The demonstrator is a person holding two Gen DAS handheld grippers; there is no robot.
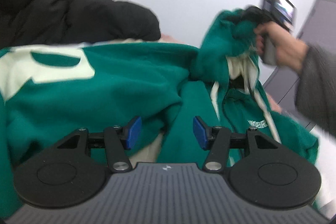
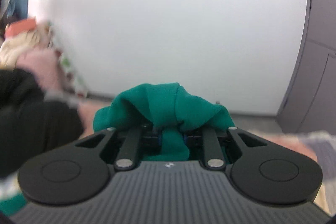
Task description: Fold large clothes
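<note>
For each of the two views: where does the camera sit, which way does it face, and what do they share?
Left wrist: behind the open left gripper, facing the green hoodie; the right hand shows.
Right wrist: behind the right gripper, its jaws pinching green fabric, facing a white wall.
Shared: hoodie, wall, black jacket.

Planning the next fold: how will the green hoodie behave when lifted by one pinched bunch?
Probably floppy: the green hoodie sags in folds below the right gripper pinching it. Likely thick and fairly heavy, judging by the bulky bunch. Its drawstrings may dangle and swing.
</note>
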